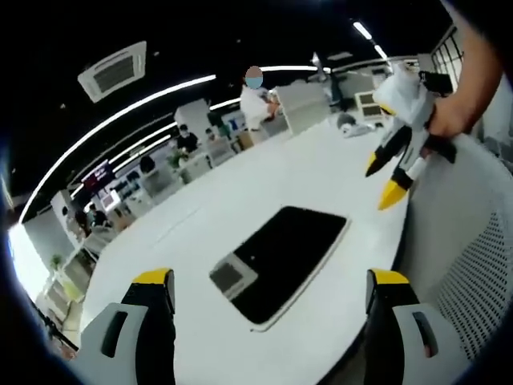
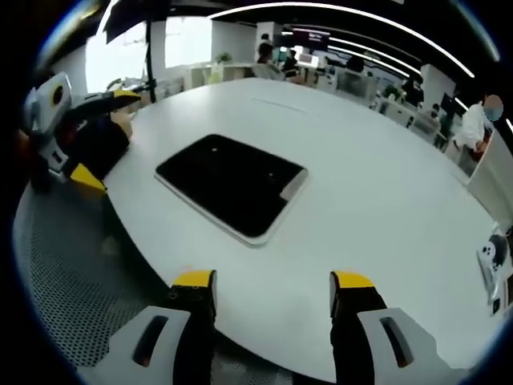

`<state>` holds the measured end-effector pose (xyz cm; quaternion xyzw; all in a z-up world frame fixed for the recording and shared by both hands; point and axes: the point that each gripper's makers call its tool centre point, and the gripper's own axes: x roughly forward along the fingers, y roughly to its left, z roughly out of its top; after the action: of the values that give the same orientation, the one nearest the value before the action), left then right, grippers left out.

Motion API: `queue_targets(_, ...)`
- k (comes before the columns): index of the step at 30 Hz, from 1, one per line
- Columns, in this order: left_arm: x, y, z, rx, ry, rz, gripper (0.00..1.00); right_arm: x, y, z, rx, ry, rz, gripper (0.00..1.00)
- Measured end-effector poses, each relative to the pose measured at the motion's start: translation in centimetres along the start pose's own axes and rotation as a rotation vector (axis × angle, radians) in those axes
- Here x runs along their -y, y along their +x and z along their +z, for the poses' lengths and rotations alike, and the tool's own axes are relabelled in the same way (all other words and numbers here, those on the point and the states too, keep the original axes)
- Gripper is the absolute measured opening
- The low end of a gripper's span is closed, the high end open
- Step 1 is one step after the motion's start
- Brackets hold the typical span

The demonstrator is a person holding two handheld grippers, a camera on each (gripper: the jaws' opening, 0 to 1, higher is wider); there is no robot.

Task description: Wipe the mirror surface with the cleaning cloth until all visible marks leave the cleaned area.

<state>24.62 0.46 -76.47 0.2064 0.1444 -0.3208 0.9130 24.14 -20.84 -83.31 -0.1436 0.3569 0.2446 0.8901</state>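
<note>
In the left gripper view, my left claw (image 1: 268, 289) rises from the bottom with its yellow-tipped jaws spread apart and nothing between them. Just beyond them, on the white oval worktop (image 1: 313, 164), lies the dark rectangular mirror with a pale frame (image 1: 287, 258), flat, near the worktop's edge. A small grey folded cloth (image 1: 232, 276) rests on the mirror's near corner. Up at the right, my right claw (image 1: 389, 178) hangs above the worktop edge, held in a hand (image 1: 450, 119).

In the right gripper view, my right claw (image 2: 272, 290) likewise stands wide apart and holds nothing. The mirror (image 2: 228, 184) lies ahead of it, slightly left, with the cloth (image 2: 293, 186) on its right corner. My left claw (image 2: 104, 136) shows at the left, off the worktop (image 2: 377, 200) edge.
</note>
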Motion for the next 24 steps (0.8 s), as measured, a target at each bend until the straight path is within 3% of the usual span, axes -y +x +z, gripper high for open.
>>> queue_targets(1, 0.0, 0.0, -0.3, -0.015, -0.006, -0.003, 0.99, -0.7, -0.1, 1.3, 0.076, 0.010, 0.038, 0.57)
queue_targets(2, 0.1, 0.2, -0.5, -0.030, -0.003, -0.006, 0.99, -1.1, -0.5, 2.5, 0.140, -0.040, 0.049, 0.59)
queue_targets(3, 0.2, 0.2, -0.7, -0.041, 0.002, -0.007, 0.99, -1.1, -0.6, 2.7, 0.149, -0.081, 0.040, 0.63)
queue_targets(7, 0.3, 0.2, -0.9, -0.049, 0.000, -0.012, 0.99, -1.2, -0.7, 2.9, 0.168, -0.046, 0.047, 0.77)
queue_targets(12, 0.5, 0.4, -1.6, -0.078, -0.001, -0.030, 0.99, -2.6, -0.8, 4.2, 0.239, -0.078, 0.112, 1.00)
queue_targets(15, 0.7, 0.4, -1.7, -0.083, 0.004, -0.037, 0.99, -2.5, -0.6, 3.7, 0.205, -0.052, 0.106, 1.00)
queue_targets(21, 0.7, 0.3, -1.7, -0.084, 0.008, -0.035, 0.99, -2.3, -1.1, 4.9, 0.278, -0.072, 0.091, 1.00)
queue_targets(24, 0.8, 0.3, -1.8, -0.091, 0.006, -0.041, 0.99, -2.3, -1.0, 4.6, 0.262, -0.062, 0.094, 1.00)
